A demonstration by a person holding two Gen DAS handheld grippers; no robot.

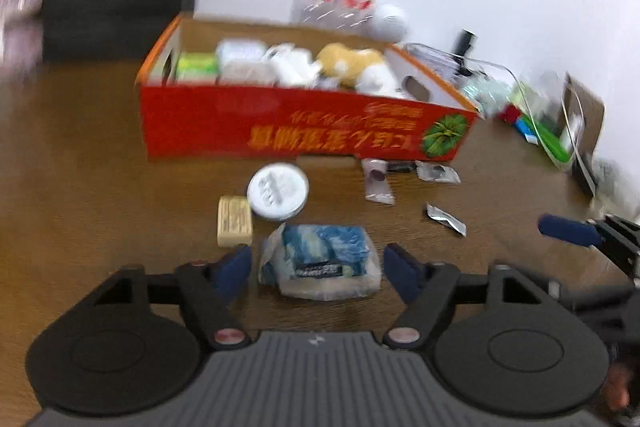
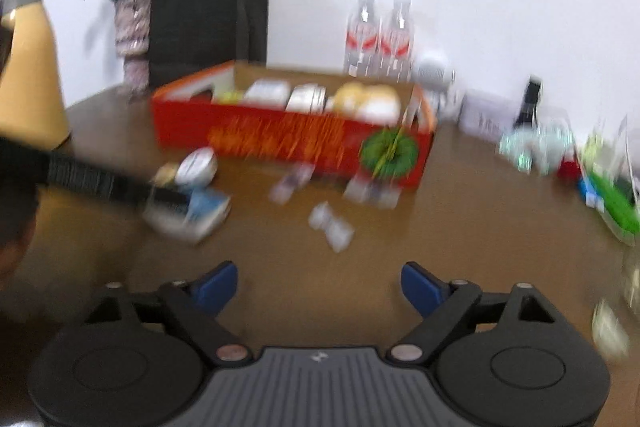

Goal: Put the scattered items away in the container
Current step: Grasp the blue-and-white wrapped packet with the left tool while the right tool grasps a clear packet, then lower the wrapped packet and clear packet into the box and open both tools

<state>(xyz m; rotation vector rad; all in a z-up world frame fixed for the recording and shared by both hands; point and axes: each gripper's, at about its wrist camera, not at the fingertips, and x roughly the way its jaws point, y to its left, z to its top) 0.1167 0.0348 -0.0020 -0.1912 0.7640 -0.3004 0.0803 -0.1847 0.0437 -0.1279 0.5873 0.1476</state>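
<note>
Several loose items lie ahead of the left gripper [image 1: 318, 269], whose jaws stand apart with a blue-and-white plastic packet [image 1: 320, 261] between them; the blurred view does not show the pads pressing on it, so it looks unheld. Just beyond the packet sit a white round tin [image 1: 278, 191] and, touching it on the left, a beige bar [image 1: 235, 221]; small sachets [image 1: 446, 219] lie off to the right. The red cardboard box [image 1: 304, 131], already part filled, stands farther ahead. The right gripper [image 2: 320, 289] is open over bare wooden table [image 2: 480, 219], nothing between its fingers.

Risks, as I judge them: the packet's slack wrapper could slip or tear if pinched only by its film, closing forward might shove the tin and bar, and both hands crowding these items could collide.
</note>
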